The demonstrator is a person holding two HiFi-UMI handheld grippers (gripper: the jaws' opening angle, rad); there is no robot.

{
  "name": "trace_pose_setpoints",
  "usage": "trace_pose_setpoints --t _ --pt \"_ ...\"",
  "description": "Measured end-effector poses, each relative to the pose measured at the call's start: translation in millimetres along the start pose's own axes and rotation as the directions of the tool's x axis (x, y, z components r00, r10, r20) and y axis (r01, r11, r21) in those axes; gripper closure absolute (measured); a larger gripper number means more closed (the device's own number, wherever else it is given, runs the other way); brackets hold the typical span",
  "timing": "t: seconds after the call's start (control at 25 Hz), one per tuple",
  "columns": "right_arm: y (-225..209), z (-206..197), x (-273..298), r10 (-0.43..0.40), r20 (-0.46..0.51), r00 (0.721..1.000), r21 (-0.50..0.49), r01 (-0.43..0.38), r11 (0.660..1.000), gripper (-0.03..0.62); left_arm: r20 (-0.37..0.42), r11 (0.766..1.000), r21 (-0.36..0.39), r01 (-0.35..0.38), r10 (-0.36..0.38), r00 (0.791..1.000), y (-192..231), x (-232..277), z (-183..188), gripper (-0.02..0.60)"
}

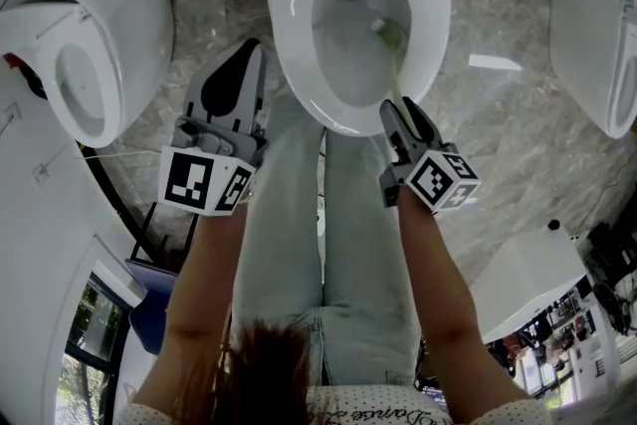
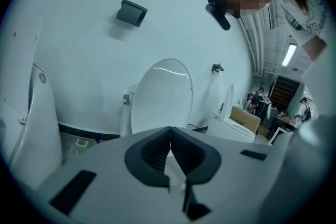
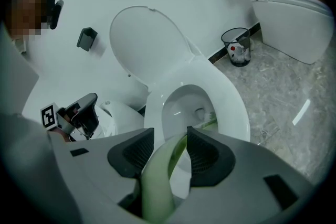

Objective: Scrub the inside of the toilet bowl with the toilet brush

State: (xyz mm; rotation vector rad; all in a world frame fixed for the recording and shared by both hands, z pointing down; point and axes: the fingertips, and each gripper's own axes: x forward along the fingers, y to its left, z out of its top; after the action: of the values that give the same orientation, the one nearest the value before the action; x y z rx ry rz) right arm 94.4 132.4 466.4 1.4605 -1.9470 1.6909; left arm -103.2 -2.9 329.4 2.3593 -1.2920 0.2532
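A white toilet [image 1: 299, 35] with its seat down and lid up stands before me. My right gripper [image 1: 401, 114] is shut on the pale green toilet brush [image 1: 395, 65], whose handle [image 3: 163, 170] runs between the jaws. The brush head [image 1: 388, 33] rests against the right inner wall of the bowl [image 3: 181, 107], close to the drain. My left gripper [image 1: 237, 75] hangs shut and holds nothing, left of the bowl's rim; in its own view it [image 2: 170, 145] points at the raised lid [image 2: 160, 94].
Another white toilet [image 1: 85, 35] stands at the left and a third [image 1: 597, 45] at the right. A wire waste bin [image 3: 237, 45] sits by the wall on the marbled floor [image 1: 518, 134]. My legs in light jeans [image 1: 318, 234] stand right before the bowl.
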Motion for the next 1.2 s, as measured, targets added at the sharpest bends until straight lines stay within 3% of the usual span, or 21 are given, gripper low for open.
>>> trace_pose_setpoints --t 0.56,1.2 --pt "-0.5 -12.6 -12.2 0.042 -0.006 0.999 0.159 -0.041 0.986 0.408 0.004 1.000 0.007 -0.012 0.012 1.000 -7.4 -10.2 -4.3 0.577" --pt "15.4 -30.7 -8.0 0.110 0.035 0.993 0.357 -0.115 0.927 0.408 0.002 1.000 0.014 0.003 -0.003 1.000 -15.7 -22.7 -4.8 0.577"
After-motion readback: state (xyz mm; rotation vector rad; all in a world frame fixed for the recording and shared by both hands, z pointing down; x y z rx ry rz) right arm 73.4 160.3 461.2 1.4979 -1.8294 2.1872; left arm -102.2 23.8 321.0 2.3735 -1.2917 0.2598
